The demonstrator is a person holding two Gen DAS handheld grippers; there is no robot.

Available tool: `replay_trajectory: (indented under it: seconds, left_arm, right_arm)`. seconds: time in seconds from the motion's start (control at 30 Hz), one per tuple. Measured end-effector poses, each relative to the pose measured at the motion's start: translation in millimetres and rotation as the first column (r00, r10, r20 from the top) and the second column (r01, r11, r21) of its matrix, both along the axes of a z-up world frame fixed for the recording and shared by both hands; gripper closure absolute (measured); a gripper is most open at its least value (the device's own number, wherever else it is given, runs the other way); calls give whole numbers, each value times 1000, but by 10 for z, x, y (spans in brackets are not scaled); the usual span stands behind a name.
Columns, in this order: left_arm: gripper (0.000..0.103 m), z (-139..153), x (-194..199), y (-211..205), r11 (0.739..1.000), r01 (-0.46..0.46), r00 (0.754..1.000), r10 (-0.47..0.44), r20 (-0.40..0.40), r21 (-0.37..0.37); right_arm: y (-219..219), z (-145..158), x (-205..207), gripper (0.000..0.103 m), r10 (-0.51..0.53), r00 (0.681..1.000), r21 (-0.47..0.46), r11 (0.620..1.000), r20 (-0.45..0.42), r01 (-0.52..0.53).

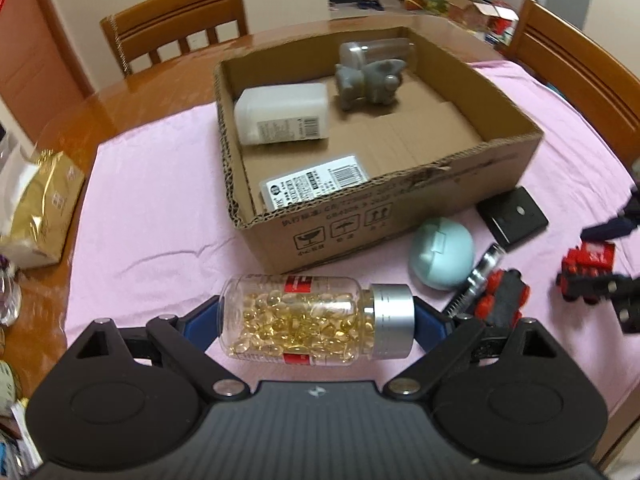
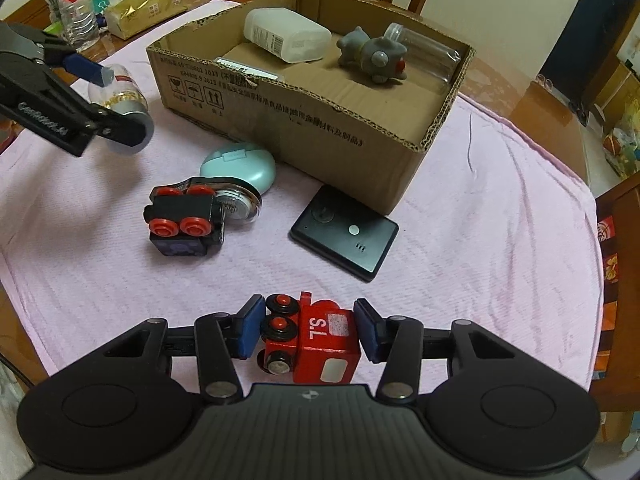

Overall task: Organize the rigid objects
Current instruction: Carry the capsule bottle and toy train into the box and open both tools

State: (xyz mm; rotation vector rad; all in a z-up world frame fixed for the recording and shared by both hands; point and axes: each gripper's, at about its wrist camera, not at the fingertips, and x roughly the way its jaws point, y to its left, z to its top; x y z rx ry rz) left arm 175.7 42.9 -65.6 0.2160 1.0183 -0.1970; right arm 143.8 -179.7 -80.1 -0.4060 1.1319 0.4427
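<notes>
Left gripper (image 1: 318, 322) is clamped end to end on a clear capsule bottle (image 1: 304, 320) with a silver cap, held lying crosswise above the pink cloth (image 1: 160, 208); its red label is unreadable. Ahead of it stands the cardboard box (image 1: 400, 216), printed with handling symbols and Chinese text, holding a white bottle (image 1: 282, 114), a grey toy figure (image 1: 370, 80) and a clear jar (image 1: 380, 50). Right gripper (image 2: 306, 330), angled steeply down, is clenched on a red toy locomotive (image 2: 320, 340) marked "S.L". Beyond it lie a black toy wagon (image 2: 182, 220), a mint case (image 2: 240, 166) and a black flat device (image 2: 344, 232).
</notes>
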Motion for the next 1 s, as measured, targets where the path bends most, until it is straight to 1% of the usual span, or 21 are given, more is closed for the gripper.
replay_trajectory:
  seconds: [0.07,0.2,0.3,0.43,0.53,0.6,0.73,0.8,0.9,1.0]
  left_arm:
    - [9,3,-24,-16,1000,13,1000,-13,2,3]
    - [9,-25,-47,-29,1000,13,1000,-13,-9,-6]
    - [9,-28,-67,-33,1000,14,1000,-14,-12,-11]
    - [9,-11,-74,-47,1000,23,1000,-23,-6,-14]
    - [9,1,-77,-60,999,31,999,-32,-7,-10]
    - [9,19,-82,-71,999,42,999,-42,-6,-10]
    - [9,72,-87,-89,998,60,998,-60,-11,-10]
    - [9,120,-96,-97,997,77,997,-77,-13,-14]
    - [9,211,-110,-107,995,100,995,-100,-6,-11]
    - [9,325,-118,-99,993,115,993,-115,4,-25]
  right_arm:
    - [-14,-15,1,49,-7,1000,-8,1000,-4,7]
    - [-62,-111,-23,49,-34,999,-7,999,-41,33]
    - [-87,-183,-55,46,-51,997,-15,999,-56,50]
    - [-136,-237,-95,45,-88,993,3,996,-82,88]
    - [-160,-256,-96,46,-115,990,24,993,-85,117]
    - [-151,-251,-96,47,-120,990,17,992,-80,122]
    - [-127,-213,-102,48,-109,991,-5,994,-77,109]
    - [-125,-168,-83,48,-104,992,3,995,-77,104]
    - [-96,-31,-57,48,-86,995,12,996,-56,87]
    - [-65,190,14,48,-63,998,32,997,-25,63]
